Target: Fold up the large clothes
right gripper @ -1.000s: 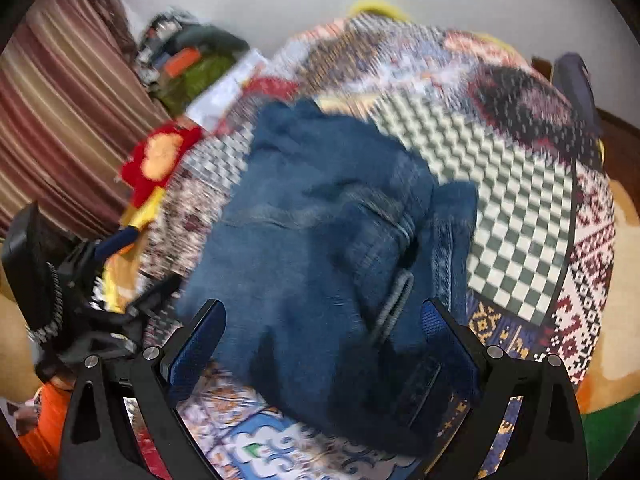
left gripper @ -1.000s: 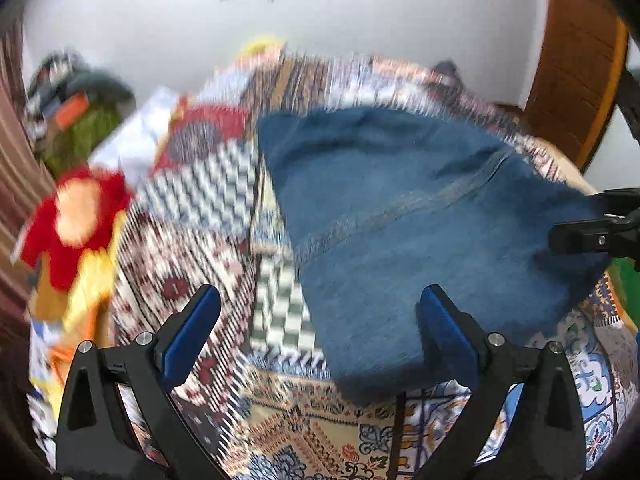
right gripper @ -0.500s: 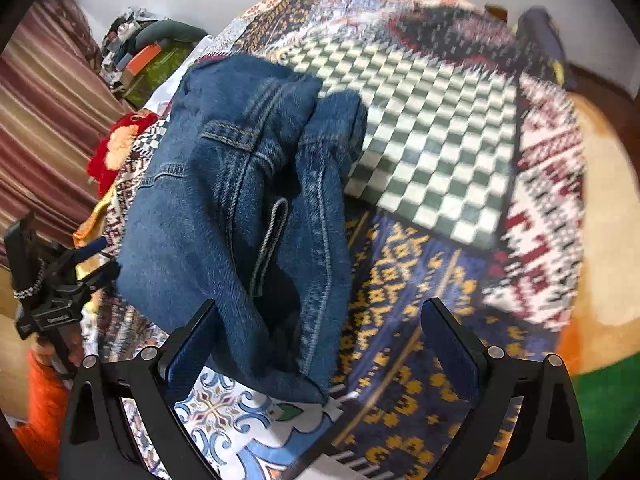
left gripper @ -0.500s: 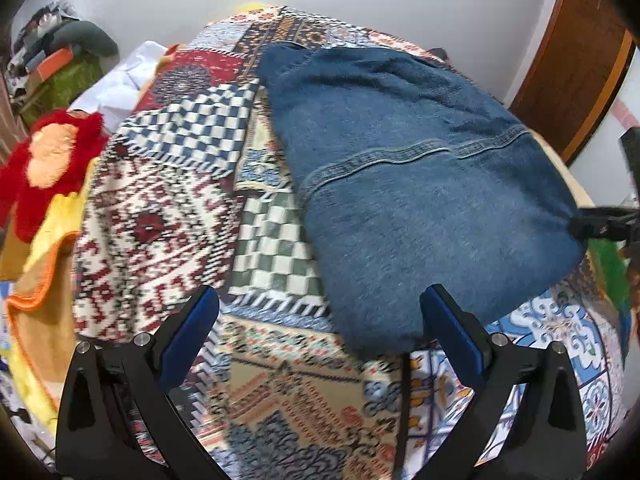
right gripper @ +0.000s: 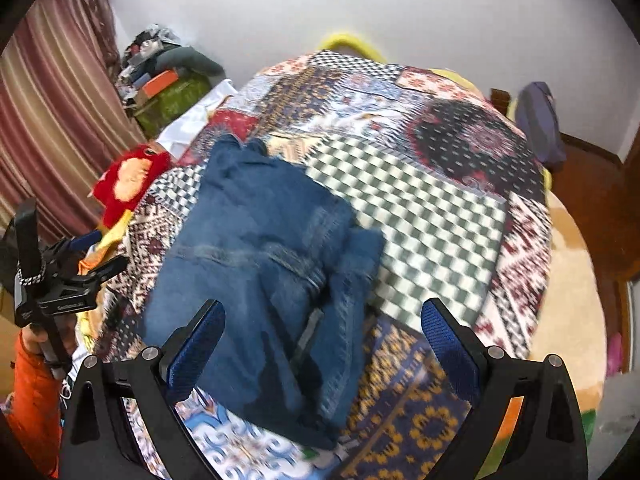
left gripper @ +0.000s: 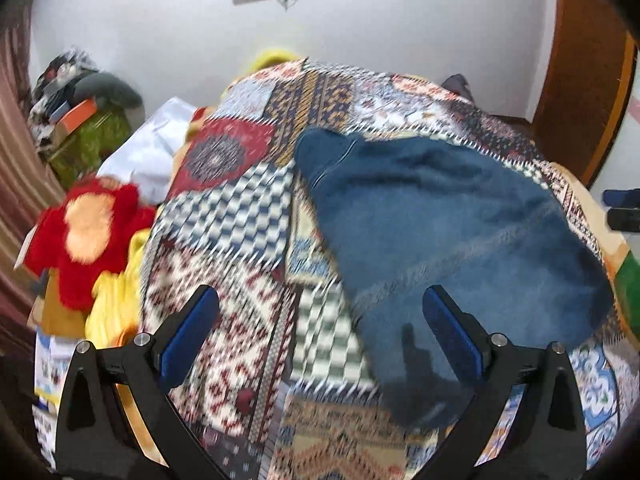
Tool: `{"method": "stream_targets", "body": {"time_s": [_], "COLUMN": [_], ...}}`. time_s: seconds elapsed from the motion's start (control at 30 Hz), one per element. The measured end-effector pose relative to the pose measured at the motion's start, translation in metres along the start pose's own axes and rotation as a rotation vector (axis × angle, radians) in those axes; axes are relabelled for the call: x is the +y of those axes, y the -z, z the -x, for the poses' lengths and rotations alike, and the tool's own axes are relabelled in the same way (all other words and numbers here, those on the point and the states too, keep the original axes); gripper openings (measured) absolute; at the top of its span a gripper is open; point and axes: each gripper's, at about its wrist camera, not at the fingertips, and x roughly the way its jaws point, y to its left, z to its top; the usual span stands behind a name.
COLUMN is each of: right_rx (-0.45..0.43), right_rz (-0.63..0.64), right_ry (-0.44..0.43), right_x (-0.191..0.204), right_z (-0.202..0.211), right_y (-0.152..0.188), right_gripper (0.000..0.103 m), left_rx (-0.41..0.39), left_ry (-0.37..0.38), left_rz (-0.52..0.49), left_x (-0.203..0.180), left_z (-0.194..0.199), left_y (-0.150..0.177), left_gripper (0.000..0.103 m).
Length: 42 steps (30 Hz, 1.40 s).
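One folded denim garment (right gripper: pixel 256 280) lies on the patchwork bedspread (right gripper: pixel 432 208). Both tongs, left (left gripper: pixel 320 332) and right (right gripper: pixel 322 340), gape apart, empty, above it. Red plush toy (left gripper: pixel 86 232) beside the bed; no legible writing.

The folded garment (left gripper: pixel 452 232) ahead of the left gripper (left gripper: pixel 320 320) is seen as blue denim cloth, matt and coarse, with paler stitched seams; the same denim (right gripper: pixel 256 264) is shown between the spread fingers of the right gripper (right gripper: pixel 322 332); the bedspread (right gripper: pixel 436 216) beneath is printed patchwork cloth, matt and smooth; each gripper frame is matt black plastic, fitted with blue pads (left gripper: pixel 188 332) of ribbed look and bright metal screws (left gripper: pixel 498 339); a plush red toy (left gripper: pixel 86 236) lies off to the left; glossy brown wood is shown in the door (left gripper: pixel 584 72) to the right; the curtain (right gripper: pixel 52 128) is striped cloth.
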Motion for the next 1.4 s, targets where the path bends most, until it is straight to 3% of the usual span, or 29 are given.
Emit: {"method": "stream_targets", "body": {"time_s": [0.27, 0.33, 0.47, 0.6, 0.7, 0.8, 1.13, 1.3, 1.4], "right_rx": [0.105, 0.145, 0.188, 0.195, 0.170, 0.118, 0.018, -0.014, 0.002], "right_rz": [0.123, 0.143, 0.112, 0.053, 0.101, 0.161, 0.262, 0.242, 0.169], "right_ry": [-0.045, -0.048, -0.018, -0.082, -0.050, 0.034, 0.169, 0.146, 0.051], "right_x": [0.026, 0.021, -0.005, -0.034, -0.034, -0.023, 0.008, 0.012, 0.007], "right_z": [-0.072, -0.093, -0.122, -0.127, -0.121, -0.103, -0.047, -0.025, -0.020], "right_y": [-0.032, -0.036, -0.042, -0.044, -0.038, -0.032, -0.021, -0.017, -0.012], "right_gripper": [0.098, 0.098, 0.098, 0.098, 0.098, 0.098, 0.098, 0.098, 0.099], "left_rx": [0.047, 0.049, 0.037, 0.027, 0.047, 0.045, 0.010, -0.003, 0.009], "left_ry": [-0.001, -0.028, 0.011, -0.047, -0.152, -0.200, -0.126, -0.051, 0.035], "left_rz": [-0.146, -0.181, -0.214, -0.193, -0.175, -0.168, -0.075, -0.024, 0.038], "left_x": [-0.031, -0.037, -0.043, -0.038, -0.026, -0.010, 0.023, 0.020, 0.020], "left_z": [-0.066, -0.085, -0.113, -0.129, -0.138, -0.129, -0.049, -0.019, -0.012], "left_y": [-0.033, -0.038, -0.059, -0.086, -0.097, -0.097, -0.063, -0.037, -0.023], "left_gripper": [0.103, 0.103, 0.103, 0.103, 0.103, 0.103, 0.103, 0.103, 0.103]}}
